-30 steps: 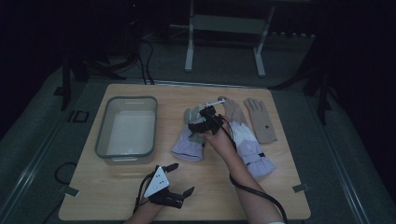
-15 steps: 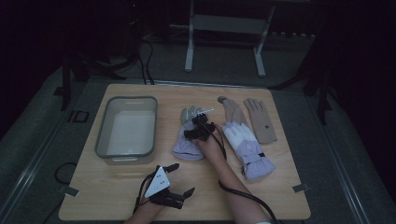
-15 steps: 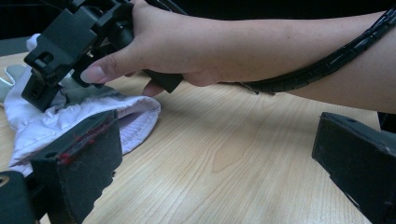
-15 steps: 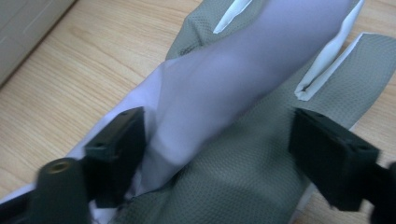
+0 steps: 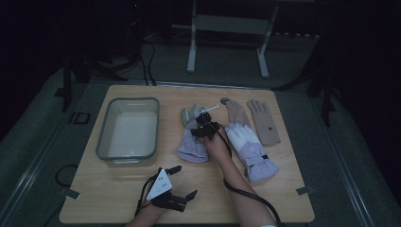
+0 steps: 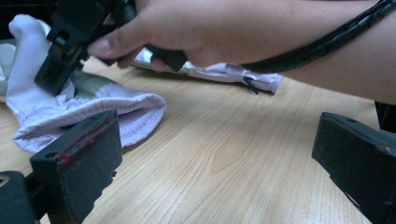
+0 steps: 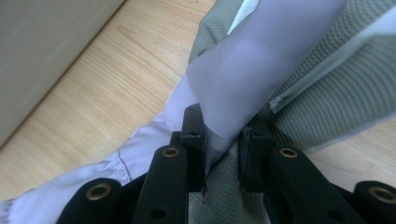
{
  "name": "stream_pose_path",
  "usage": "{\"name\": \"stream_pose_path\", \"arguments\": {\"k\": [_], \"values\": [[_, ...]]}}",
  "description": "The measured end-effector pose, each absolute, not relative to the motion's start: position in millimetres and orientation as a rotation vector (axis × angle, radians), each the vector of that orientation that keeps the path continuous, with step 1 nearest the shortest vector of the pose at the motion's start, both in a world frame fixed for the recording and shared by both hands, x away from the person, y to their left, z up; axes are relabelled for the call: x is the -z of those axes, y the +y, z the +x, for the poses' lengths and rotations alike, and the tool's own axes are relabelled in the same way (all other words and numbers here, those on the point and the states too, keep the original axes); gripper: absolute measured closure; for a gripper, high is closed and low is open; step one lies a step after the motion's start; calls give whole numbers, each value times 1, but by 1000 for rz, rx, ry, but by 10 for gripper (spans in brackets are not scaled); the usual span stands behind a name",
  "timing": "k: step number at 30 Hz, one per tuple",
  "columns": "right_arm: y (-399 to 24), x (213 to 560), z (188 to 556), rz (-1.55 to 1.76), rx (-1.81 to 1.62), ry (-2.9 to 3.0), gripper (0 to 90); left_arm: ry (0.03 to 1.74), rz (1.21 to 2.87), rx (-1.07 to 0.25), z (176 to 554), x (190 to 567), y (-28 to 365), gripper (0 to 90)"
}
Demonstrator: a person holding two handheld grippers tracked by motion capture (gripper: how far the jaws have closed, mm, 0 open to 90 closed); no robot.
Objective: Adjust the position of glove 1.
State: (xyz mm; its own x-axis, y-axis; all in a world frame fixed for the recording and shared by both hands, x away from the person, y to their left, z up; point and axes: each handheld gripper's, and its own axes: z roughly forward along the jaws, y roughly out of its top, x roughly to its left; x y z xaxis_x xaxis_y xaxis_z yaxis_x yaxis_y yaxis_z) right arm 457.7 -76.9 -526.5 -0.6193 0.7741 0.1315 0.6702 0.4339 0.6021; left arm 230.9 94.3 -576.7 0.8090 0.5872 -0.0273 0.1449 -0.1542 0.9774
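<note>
High view: wood table (image 5: 283,198), dark rm.

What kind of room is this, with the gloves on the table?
Probably a lab or studio set up for recording, not a home. A wooden table stands alone on grey floor mats, the surroundings are dark, cables trail across the floor, and a metal stand sits behind it.

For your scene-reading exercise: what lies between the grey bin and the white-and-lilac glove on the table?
In the high view, another lilac glove, pinched by the right gripper, lies between the grey bin and white-and-lilac glove.
</note>
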Motion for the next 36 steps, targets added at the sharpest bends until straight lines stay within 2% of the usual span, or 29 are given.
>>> {"name": "stream_pose_path", "arguments": {"k": [13, 17, 20, 28, 31, 36], "values": [[-110, 464, 428, 1160, -984, 2493, 754, 578, 1707, -430, 231, 577, 94, 19], [-117, 456, 419, 1142, -990, 2484, 752, 578, 1710, -431, 231, 577, 94, 19], [-117, 465, 417, 1146, -973, 2488, 751, 579, 1708, -430, 231, 577, 94, 19], [-112, 513, 432, 1198, -886, 2550, 734, 577, 1708, -428, 231, 577, 94, 19], [-111, 529, 438, 1220, -860, 2565, 650, 575, 1708, -429, 231, 577, 94, 19], [-113, 531, 441, 1235, -882, 2566, 495, 575, 1707, -428, 231, 577, 94, 19]]}}
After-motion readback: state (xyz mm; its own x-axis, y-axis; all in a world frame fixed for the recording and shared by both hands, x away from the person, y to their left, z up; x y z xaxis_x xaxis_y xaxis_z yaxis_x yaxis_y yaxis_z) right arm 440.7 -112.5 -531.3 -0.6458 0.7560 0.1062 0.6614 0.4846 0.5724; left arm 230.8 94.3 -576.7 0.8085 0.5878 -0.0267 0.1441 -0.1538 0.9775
